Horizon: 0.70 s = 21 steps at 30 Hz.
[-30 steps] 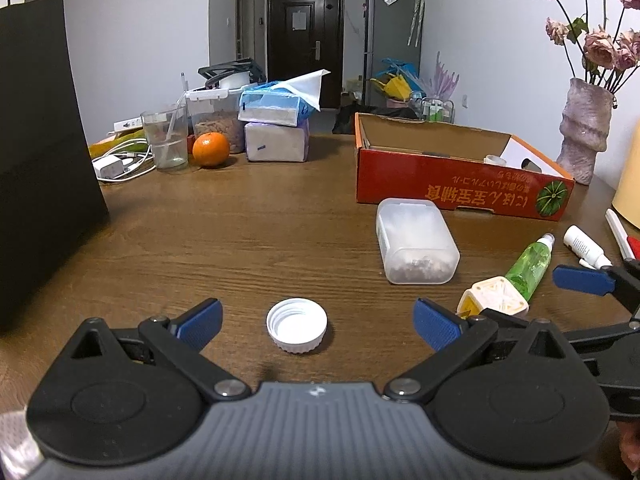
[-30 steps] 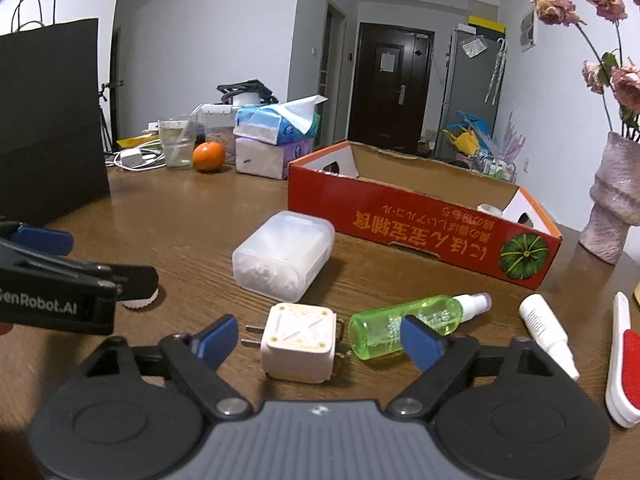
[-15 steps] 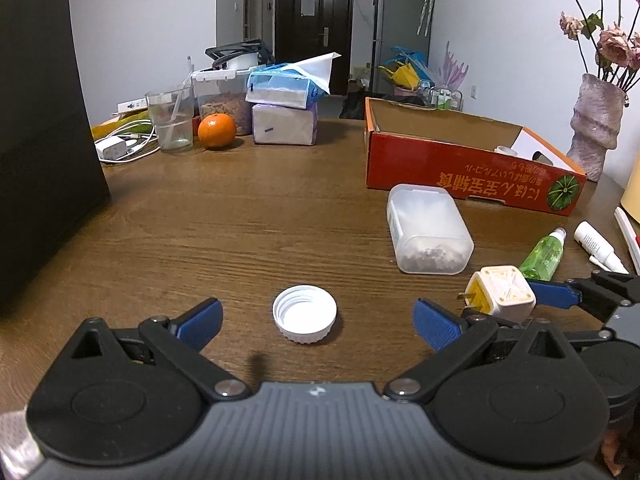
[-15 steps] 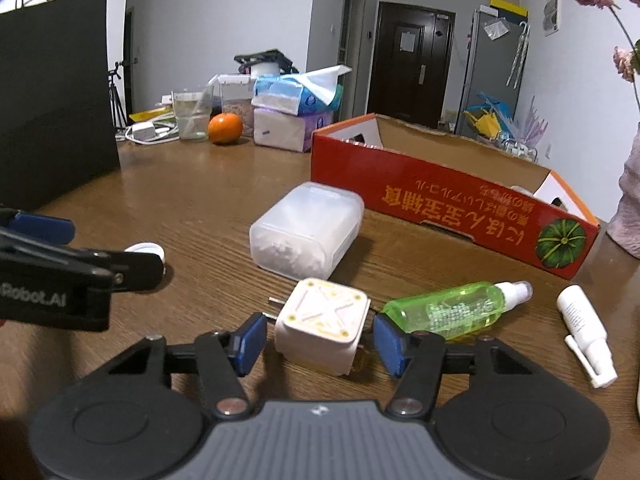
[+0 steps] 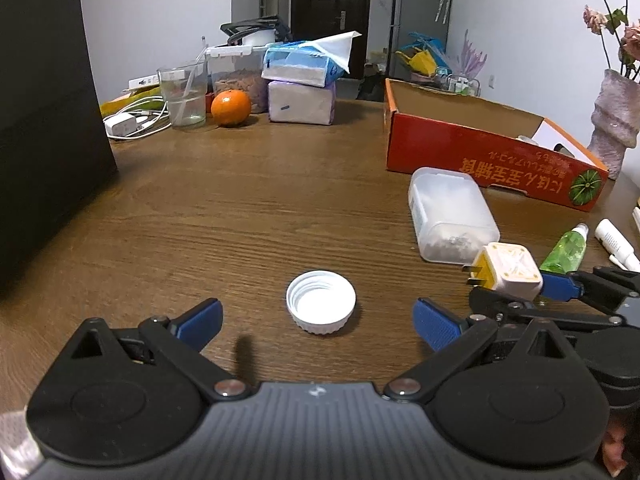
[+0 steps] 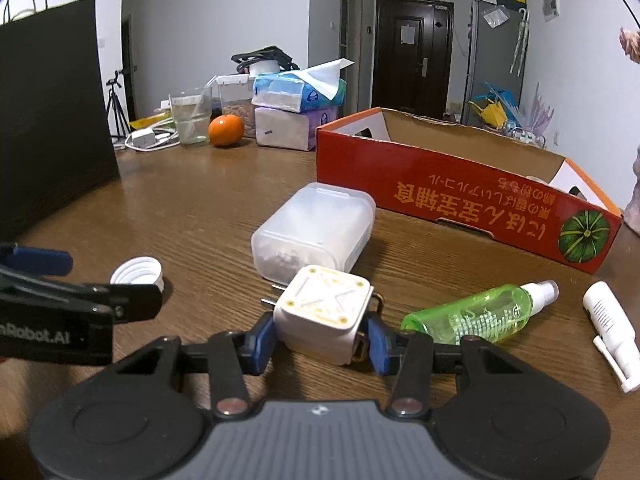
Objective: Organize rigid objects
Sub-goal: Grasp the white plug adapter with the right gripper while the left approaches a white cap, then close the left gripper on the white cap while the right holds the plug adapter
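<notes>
The plug adapter (image 6: 325, 312) is clamped between the blue pads of the right gripper (image 6: 320, 340), whose jaws have just been closing on it (prongs pointing left). The bottle cap (image 5: 321, 302) is framed, untouched, between the wide-open jaws of the left gripper (image 5: 318, 318), on the table (image 5: 240, 208).

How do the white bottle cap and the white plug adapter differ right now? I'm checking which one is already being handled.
The bottle cap is round and ridged; the plug adapter is a boxy cube with metal prongs.
The cap lies open side up, untouched, between the open left gripper fingers; the adapter is clamped in the right gripper, whose jaws have just been closing.
Both are white and sit near the front of the wooden table.
</notes>
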Each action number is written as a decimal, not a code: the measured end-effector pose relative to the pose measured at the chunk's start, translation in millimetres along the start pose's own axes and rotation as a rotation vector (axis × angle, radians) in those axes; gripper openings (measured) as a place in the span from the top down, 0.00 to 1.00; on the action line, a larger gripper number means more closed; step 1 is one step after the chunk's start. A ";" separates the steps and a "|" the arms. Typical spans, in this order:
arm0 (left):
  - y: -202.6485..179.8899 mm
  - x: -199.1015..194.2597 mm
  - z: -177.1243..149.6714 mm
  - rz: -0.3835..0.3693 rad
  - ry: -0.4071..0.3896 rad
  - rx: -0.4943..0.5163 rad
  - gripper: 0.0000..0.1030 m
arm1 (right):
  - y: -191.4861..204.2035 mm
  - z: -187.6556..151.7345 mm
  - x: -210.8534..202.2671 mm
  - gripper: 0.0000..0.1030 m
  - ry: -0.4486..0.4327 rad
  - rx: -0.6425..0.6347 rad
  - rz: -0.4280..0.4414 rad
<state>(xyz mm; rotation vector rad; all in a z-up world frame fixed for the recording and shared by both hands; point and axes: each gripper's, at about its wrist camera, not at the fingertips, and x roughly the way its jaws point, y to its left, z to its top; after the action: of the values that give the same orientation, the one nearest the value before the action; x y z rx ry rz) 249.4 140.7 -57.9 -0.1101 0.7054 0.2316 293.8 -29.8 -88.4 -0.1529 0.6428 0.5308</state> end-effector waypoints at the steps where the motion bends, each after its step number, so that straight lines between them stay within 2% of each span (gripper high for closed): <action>1: 0.5 0.6 0.2 0.002 0.001 -0.002 0.00 | -1.1 -0.3 -0.9 0.55 -0.002 0.006 0.004; 13: 0.3 5.2 -0.2 0.021 0.011 -0.006 0.02 | 0.4 -4.6 -16.7 0.55 -0.072 0.008 0.005; 14: 0.6 5.8 -0.3 0.020 0.014 -0.006 0.05 | 0.7 -4.8 -17.7 0.55 -0.075 0.007 0.005; 18: -0.5 7.9 -0.9 0.013 0.024 0.002 0.26 | 1.4 -5.4 -20.6 0.55 -0.082 0.007 0.004; 21: -2.1 9.0 -1.4 0.013 0.029 0.010 0.35 | 1.5 -5.4 -21.4 0.55 -0.083 0.006 0.003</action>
<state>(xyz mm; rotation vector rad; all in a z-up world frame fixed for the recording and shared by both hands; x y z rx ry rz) 255.6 140.0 -64.8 -0.1001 0.7361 0.2391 275.7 -39.1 -79.6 -0.1233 0.5634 0.5352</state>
